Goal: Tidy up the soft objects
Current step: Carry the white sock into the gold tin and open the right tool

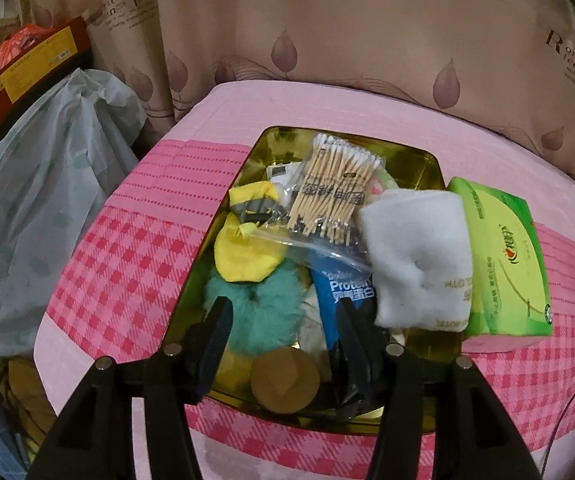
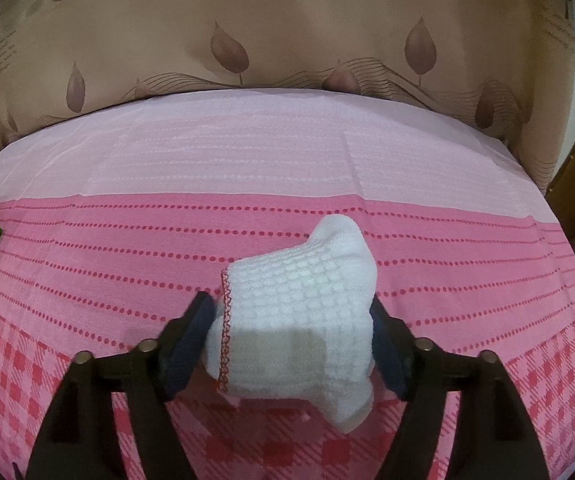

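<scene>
Around the gold tin (image 1: 411, 160), which sits on the pink checked cloth (image 1: 127, 280), room is uneven. To the tin's left, bare cloth runs out to the table edge, where a pale plastic bag (image 1: 47, 184) hangs. Inside the tin, packed from left to right, lie a yellow soft toy (image 1: 243, 252), a teal fluffy ring (image 1: 263, 312), a bag of cotton swabs (image 1: 335, 188) and a blue packet (image 1: 339, 300), with a round brown lid (image 1: 285, 380) near the tin's near rim. The left gripper (image 1: 283, 324) hovers over that near rim, jaws apart around the teal ring, and I cannot tell whether they touch it. A rolled white towel (image 1: 419, 260) overhangs the tin's right rim, and a green tissue pack (image 1: 503, 260) lies just beside that rim. Farther right of the tin, over open cloth, the right gripper (image 2: 291, 316) is clamped on a white waffle cloth (image 2: 299, 308), its red-stitched hem facing left.
</scene>
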`<state>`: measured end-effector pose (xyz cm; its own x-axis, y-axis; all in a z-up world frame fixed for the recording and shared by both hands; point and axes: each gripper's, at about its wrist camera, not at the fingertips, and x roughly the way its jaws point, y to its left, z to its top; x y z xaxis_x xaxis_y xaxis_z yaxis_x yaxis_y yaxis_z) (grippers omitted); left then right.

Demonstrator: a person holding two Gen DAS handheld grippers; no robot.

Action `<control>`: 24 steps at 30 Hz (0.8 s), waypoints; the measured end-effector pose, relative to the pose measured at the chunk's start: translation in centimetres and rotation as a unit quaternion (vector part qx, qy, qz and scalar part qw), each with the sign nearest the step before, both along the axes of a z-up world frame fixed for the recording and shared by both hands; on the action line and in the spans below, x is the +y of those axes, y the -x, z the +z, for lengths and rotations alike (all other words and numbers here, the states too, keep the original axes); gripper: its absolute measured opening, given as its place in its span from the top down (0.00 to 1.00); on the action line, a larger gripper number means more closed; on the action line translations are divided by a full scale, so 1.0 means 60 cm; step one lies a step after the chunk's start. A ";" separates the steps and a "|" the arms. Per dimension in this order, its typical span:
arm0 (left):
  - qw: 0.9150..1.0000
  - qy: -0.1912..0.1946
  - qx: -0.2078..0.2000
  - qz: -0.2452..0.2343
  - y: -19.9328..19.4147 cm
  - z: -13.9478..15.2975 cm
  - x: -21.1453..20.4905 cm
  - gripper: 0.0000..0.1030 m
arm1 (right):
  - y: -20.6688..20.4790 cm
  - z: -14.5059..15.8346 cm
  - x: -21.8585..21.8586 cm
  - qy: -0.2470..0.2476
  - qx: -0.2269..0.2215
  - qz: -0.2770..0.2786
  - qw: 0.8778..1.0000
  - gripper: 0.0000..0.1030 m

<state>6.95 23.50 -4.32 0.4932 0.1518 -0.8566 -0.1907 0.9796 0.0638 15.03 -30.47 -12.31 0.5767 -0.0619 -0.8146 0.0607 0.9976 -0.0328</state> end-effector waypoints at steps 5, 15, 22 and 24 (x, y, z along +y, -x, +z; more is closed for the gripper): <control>1.000 0.003 0.000 0.007 0.005 -0.013 0.010 0.47 | 0.002 0.005 0.005 0.012 -0.001 -0.008 1.000 0.49; 1.000 0.011 -0.021 0.010 0.016 -0.007 0.015 0.47 | 0.012 0.012 0.033 0.028 0.002 -0.016 0.999 0.55; 0.999 0.002 -0.042 0.019 0.028 0.005 0.017 0.47 | 0.026 0.032 0.067 0.025 -0.008 -0.006 1.000 0.55; 0.999 -0.003 -0.047 0.021 0.031 0.009 0.016 0.47 | 0.029 0.039 0.077 0.022 -0.011 -0.001 1.000 0.55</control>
<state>5.11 24.48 -3.77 0.5647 0.1792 -0.8056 -0.2365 0.9703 0.0501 13.31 -25.83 -9.98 0.5949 -0.0975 -0.7978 0.0633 0.9952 -0.0744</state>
